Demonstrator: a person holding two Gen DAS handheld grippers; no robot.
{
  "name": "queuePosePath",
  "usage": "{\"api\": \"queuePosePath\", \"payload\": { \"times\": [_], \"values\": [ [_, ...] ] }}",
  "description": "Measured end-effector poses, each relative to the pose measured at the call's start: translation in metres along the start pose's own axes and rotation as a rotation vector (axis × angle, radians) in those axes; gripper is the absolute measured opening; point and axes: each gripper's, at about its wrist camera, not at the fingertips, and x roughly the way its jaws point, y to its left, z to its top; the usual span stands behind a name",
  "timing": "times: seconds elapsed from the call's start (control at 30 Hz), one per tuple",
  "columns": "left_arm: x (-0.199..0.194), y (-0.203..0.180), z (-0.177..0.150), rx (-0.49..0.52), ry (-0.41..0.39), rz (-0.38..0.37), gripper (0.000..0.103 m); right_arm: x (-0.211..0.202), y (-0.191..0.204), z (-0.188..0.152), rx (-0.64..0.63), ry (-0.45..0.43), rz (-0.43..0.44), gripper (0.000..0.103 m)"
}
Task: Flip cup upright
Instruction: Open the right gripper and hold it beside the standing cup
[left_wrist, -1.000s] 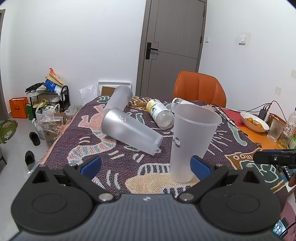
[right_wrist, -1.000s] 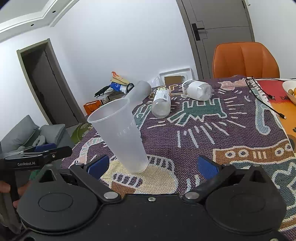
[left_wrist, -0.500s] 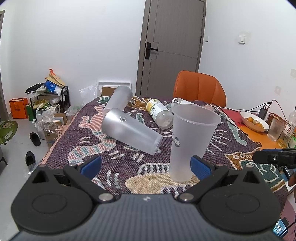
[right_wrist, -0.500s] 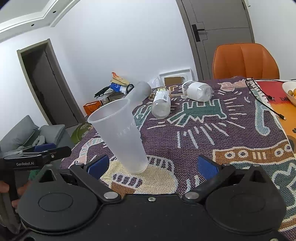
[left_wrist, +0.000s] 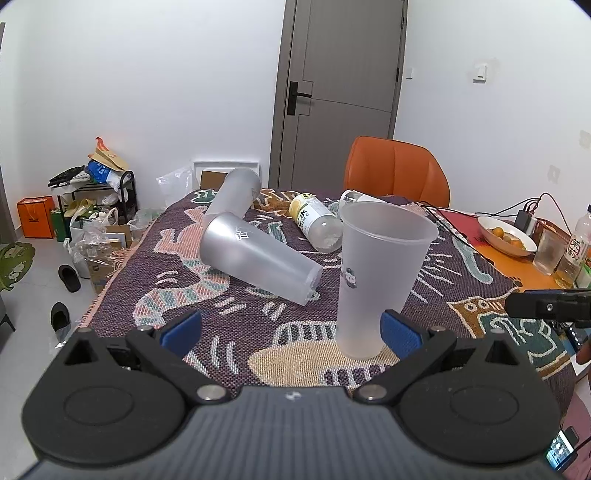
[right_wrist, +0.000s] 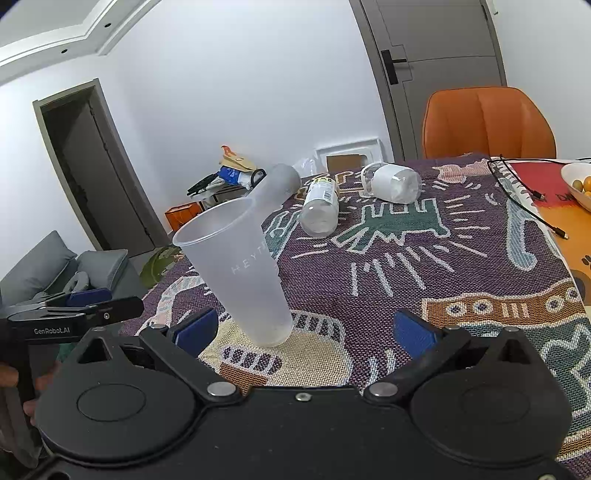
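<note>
A frosted plastic cup (left_wrist: 376, 277) stands upright on the patterned cloth; it also shows in the right wrist view (right_wrist: 243, 273). A second frosted cup (left_wrist: 258, 262) lies on its side to its left. A third frosted cup (left_wrist: 232, 195) lies on its side farther back (right_wrist: 279, 184). My left gripper (left_wrist: 291, 330) is open and empty, just in front of the upright cup. My right gripper (right_wrist: 303, 328) is open and empty, the upright cup near its left finger.
A plastic bottle (left_wrist: 316, 221) and a white jar (right_wrist: 393, 182) lie on the cloth at the back. An orange chair (left_wrist: 397, 173) stands behind the table. A fruit bowl (left_wrist: 506, 236), a glass and a bottle sit at the right. A cable (right_wrist: 517, 184) crosses the cloth.
</note>
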Motion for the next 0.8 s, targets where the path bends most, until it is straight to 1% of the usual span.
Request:
{"api": "queuePosePath", "payload": {
  "times": [0.63, 0.8],
  "values": [
    [0.0030, 0.0008, -0.0011, 0.005, 0.021, 0.015, 0.102, -0.0010, 0.0018, 0.0002, 0.000, -0.002, 0.005, 0.103],
    [0.0017, 0.0022, -0.0010, 0.003, 0.016, 0.016, 0.102, 0.0005, 0.0027, -0.0005, -0.004, 0.003, 0.008, 0.103]
  ]
}}
